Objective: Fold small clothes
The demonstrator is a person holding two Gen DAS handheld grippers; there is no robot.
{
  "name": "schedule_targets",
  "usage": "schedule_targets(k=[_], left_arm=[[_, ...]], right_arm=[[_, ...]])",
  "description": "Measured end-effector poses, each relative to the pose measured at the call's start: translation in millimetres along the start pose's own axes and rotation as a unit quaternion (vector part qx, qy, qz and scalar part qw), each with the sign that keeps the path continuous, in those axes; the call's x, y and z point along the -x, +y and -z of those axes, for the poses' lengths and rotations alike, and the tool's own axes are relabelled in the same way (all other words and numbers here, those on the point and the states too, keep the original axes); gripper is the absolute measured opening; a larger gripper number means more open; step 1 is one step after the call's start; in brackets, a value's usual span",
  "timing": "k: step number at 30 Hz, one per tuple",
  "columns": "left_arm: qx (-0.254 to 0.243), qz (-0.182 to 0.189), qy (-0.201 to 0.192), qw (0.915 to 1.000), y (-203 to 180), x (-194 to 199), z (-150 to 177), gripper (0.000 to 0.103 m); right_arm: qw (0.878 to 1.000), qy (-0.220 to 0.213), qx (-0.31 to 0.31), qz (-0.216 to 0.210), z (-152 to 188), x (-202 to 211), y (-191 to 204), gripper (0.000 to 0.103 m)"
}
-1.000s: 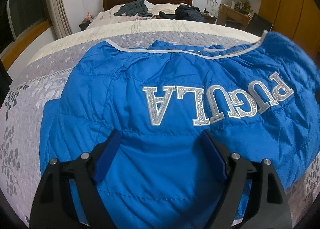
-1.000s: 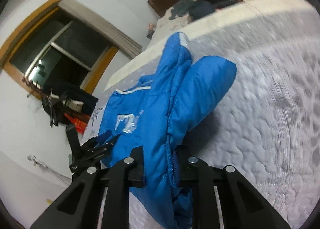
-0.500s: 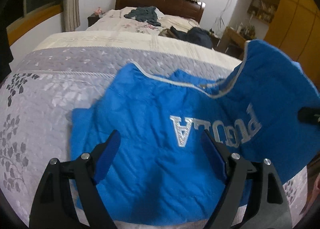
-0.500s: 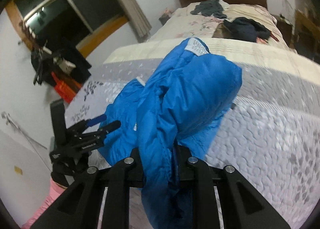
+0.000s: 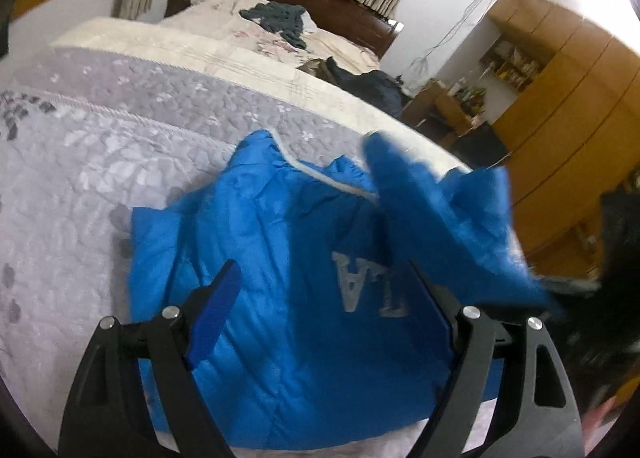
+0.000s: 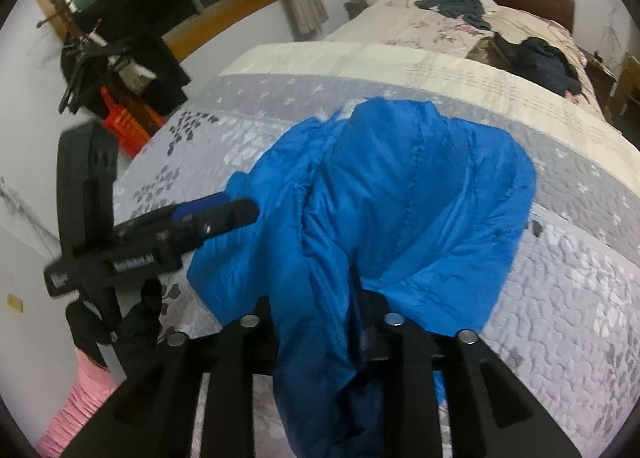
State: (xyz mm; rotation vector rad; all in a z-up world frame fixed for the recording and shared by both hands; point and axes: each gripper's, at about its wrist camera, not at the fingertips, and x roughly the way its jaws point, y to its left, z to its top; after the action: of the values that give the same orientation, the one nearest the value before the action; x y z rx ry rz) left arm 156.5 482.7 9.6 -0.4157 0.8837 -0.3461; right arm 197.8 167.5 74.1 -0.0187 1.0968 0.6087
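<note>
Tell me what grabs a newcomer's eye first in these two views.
The bright blue jacket dominates, spread on the grey quilted bedspread with silver letters upside down. The right tongs pinch a bunched side of it, lifted over the rest; the left tongs gape open above it. Dark clothes litter the far bed.

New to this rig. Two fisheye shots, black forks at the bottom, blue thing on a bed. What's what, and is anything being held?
There is no robot arm here: a person holds a two-finger gripper in each hand, and each gripper has a camera looking forward along its fingers, so the black forks are the fingers themselves.

In the left wrist view, the left gripper is open, its fingers spread above the blue jacket, holding nothing.

In the right wrist view, the right gripper is shut on a fold of that jacket, lifting one side over the rest. The left gripper shows there too, from the side.

The jacket lies on a grey quilted bedspread. Silver lettering is partly covered.
</note>
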Motion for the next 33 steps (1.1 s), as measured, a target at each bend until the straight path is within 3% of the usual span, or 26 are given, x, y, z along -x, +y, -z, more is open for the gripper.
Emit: schedule_targets(k=[3, 6, 10, 20, 23, 28, 30, 33], left_arm=[[0.007, 0.035, 0.013, 0.9993, 0, -6, -5, 0.081], [0.009, 0.062, 0.036, 0.9974, -2, -19, -10, 0.081], [0.026, 0.107, 0.064, 0.9918, 1, -39, -14, 0.081], [0.003, 0.193, 0.078, 0.9781, -15, -56, -19, 0.082], [-0.014, 0.187, 0.073, 0.9795, -21, -56, -18, 0.083], [-0.019, 0.156, 0.096, 0.9828, -32, -76, -27, 0.082], [-0.020, 0.144, 0.108, 0.9834, -32, -87, -30, 0.074], [-0.001, 0.149, 0.131, 0.9801, -28, -107, -33, 0.050]], right_arm=[[1.000, -0.002, 0.011, -0.024, 1, -7, 9, 0.048], [0.999, -0.006, 0.018, -0.038, 4, -13, 14, 0.052], [0.997, -0.013, 0.035, -0.068, 8, -17, 18, 0.068], [0.996, -0.022, 0.056, -0.067, 15, -16, 21, 0.071], [0.996, -0.021, 0.057, -0.066, 14, -19, 24, 0.071], [0.996, -0.019, 0.054, -0.065, 14, -20, 24, 0.071], [0.996, -0.021, 0.051, -0.067, 14, -18, 23, 0.071], [0.997, -0.031, 0.045, -0.063, 14, -12, 19, 0.071]])
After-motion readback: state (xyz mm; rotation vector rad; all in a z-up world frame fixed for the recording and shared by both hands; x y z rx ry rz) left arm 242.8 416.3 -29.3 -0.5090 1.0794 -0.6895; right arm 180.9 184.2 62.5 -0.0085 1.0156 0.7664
